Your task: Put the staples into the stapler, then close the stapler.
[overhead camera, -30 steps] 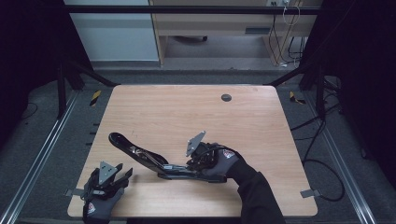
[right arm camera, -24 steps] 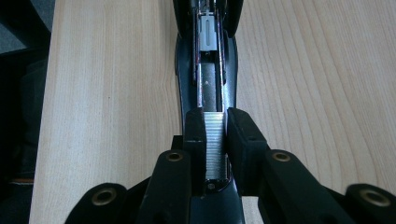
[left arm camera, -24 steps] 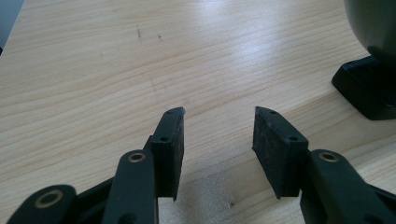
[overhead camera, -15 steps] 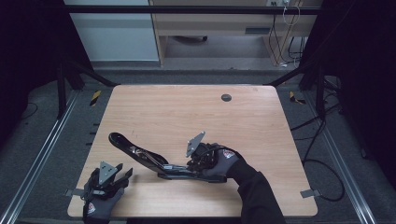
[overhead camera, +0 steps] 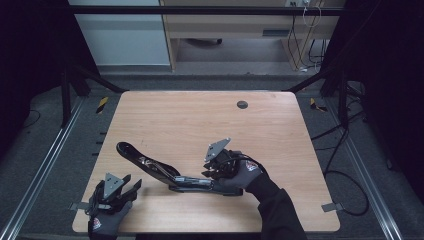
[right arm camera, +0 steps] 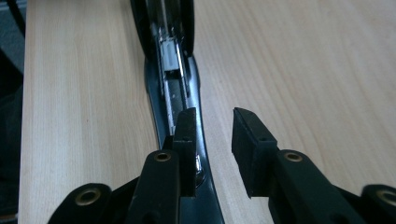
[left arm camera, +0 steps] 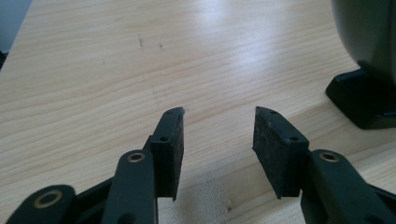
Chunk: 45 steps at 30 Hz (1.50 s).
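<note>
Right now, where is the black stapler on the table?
In the high view, the black stapler lies opened out on the near part of the table, between the left gripper and the right gripper.

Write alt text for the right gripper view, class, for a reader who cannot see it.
An opened black stapler lies lengthwise on a pale wooden table, its metal staple channel exposed. The right gripper reaches over the stapler's near end, its jaws having just been opening: one pad overlaps the stapler's edge, the other stands over bare wood, and nothing is gripped.
</note>
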Each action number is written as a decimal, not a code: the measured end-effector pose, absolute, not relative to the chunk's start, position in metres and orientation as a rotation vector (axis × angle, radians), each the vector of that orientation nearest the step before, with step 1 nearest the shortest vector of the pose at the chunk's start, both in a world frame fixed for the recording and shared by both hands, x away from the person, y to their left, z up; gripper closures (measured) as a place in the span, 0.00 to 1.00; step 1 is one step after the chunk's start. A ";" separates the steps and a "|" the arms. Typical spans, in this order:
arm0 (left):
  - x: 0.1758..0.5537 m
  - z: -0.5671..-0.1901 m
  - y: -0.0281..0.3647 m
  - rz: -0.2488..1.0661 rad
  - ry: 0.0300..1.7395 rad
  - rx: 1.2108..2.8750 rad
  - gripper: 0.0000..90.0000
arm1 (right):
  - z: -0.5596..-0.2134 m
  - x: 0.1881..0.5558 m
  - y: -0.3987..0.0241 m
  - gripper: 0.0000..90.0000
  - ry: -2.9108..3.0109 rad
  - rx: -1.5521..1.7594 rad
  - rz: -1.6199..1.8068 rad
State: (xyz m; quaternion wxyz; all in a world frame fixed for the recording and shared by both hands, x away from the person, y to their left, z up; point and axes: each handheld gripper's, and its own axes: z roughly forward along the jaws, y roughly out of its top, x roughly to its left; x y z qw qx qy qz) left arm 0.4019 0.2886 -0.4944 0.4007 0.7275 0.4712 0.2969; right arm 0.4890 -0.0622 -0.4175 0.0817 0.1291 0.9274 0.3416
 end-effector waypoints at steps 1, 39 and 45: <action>0.401 -0.493 0.289 0.749 1.189 1.828 0.58 | -0.415 0.488 -0.064 0.80 2.751 0.415 1.026; 0.389 -0.463 0.296 0.717 1.125 1.669 0.51 | -0.465 0.434 -0.181 0.71 2.235 1.079 1.226; 0.386 -0.455 0.296 0.707 1.107 1.648 0.50 | -0.473 0.430 -0.183 0.70 2.220 1.118 1.208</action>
